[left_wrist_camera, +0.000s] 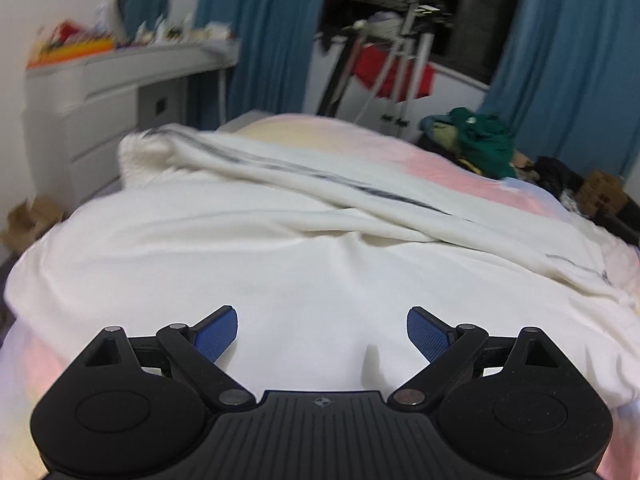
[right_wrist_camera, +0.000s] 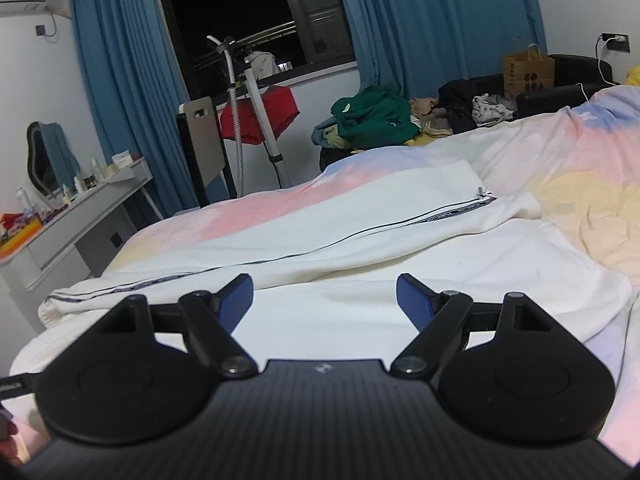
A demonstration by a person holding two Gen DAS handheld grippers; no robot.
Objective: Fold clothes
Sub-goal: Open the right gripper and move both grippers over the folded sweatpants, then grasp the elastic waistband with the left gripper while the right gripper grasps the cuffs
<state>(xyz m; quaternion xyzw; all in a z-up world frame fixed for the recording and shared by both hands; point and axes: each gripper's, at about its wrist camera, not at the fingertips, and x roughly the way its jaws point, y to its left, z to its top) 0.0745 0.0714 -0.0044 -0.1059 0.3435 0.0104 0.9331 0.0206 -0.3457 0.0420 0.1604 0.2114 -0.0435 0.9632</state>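
Garment (left_wrist_camera: 280,248) (right_wrist_camera: 320,240): white, soft knit, spread flat across the bed (left_wrist_camera: 460,168) (right_wrist_camera: 560,168), on the pastel pink, yellow and blue cover. A long part with a thin dark stripe (left_wrist_camera: 360,188) (right_wrist_camera: 360,236) along its edge is laid diagonally over the wider white body. A zipper pull (right_wrist_camera: 480,192) is seen at the stripe's far end in the right wrist view. Shallow creases are seen in the body; its near edge is draped toward the bed's near side. The fabric is plain, no print visible.

Left gripper (left_wrist_camera: 322,334) is held above the garment's near part, jaws spread wide, blue pads (left_wrist_camera: 216,334) apart, nothing between them. Whether the pads touch the cloth cannot be told. The left view is motion-blurred at the edges.

Right gripper (right_wrist_camera: 324,302) is held over the garment too, near the striped part, jaws wide, nothing gripped, only cloth seen between the pads (right_wrist_camera: 412,304).

Beyond the bed's far side: a pile of clothes (right_wrist_camera: 372,116) (left_wrist_camera: 480,140) topped by green, a stand (right_wrist_camera: 256,100) with a red item, blue curtains (right_wrist_camera: 420,20) and a dark window (right_wrist_camera: 240,8). A grey desk (right_wrist_camera: 72,220) (left_wrist_camera: 100,92) stands off the bed's left side.
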